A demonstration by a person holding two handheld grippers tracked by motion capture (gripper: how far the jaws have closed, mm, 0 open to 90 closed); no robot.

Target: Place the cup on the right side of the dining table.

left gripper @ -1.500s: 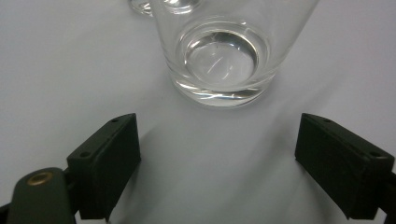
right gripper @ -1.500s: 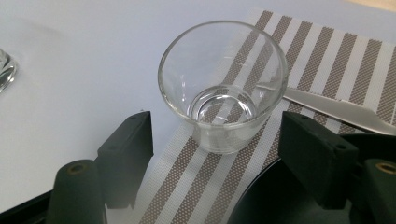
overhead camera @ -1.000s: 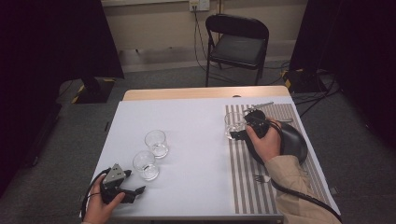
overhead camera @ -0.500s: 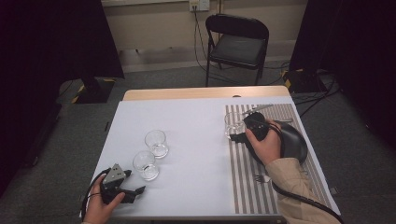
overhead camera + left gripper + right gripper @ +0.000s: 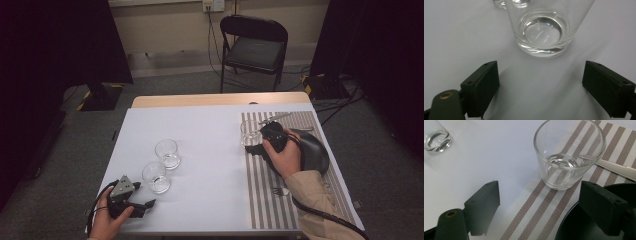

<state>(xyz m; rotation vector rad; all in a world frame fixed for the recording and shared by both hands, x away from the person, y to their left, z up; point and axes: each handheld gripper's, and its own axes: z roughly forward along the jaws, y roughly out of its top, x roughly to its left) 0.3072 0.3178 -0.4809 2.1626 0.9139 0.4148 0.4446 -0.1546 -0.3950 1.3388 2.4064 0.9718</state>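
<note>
Right hand-held gripper [image 5: 537, 207] is spread wide, empty, just short of the glass [image 5: 569, 155] on the striped placemat [image 5: 534, 212]'s corner, beside the black plate [image 5: 584, 225]. Looks like the far jaw could clip that plate and tip the glass. Left hand-held gripper [image 5: 541, 92] released too.
</note>
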